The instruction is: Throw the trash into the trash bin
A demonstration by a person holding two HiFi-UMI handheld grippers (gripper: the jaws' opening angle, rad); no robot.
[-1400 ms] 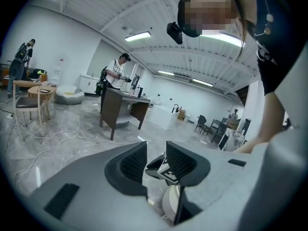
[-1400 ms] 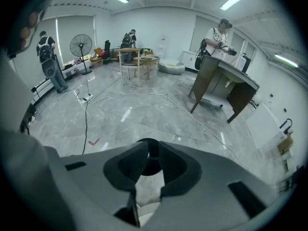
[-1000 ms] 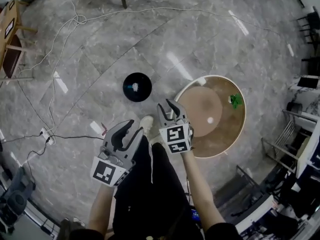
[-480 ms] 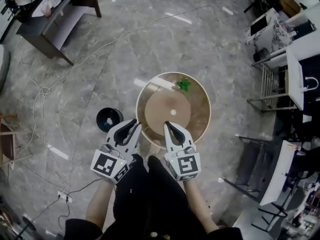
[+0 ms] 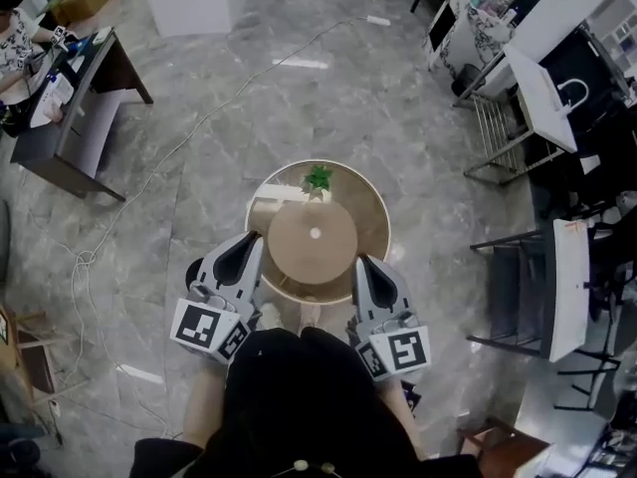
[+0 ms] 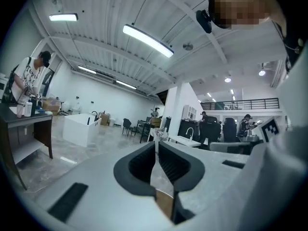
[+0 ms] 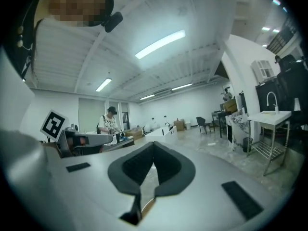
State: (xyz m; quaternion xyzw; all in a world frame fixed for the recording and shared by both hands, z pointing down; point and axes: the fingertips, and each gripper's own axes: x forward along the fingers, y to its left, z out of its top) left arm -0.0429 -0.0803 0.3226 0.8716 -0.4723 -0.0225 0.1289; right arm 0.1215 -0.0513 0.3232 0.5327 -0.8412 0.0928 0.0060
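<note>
The person's black clothing (image 5: 289, 396) fills the bottom of the head view, with a claw held out level on either side. The left gripper (image 5: 251, 241) is closing: its jaws are down to a thin slit with nothing between them. The right gripper (image 5: 363, 264) has its jaws pressed together, and it is empty too. Both point away from the person, their tips reaching over the near edge of a round table (image 5: 299, 257).

The trash bin (image 5: 191, 265) stands on the floor just left of the left gripper. Only a dark sliver of it shows past the claw's body, so its long axis and the way its mouth faces cannot be told. The trash itself cannot be made out.

A small white spot (image 5: 315, 233) sits near the table's middle, and a green plant (image 5: 318, 177) stands at its far edge. Farther off on the left is a dark desk (image 5: 90, 118) with a person (image 5: 15, 38) at it.
</note>
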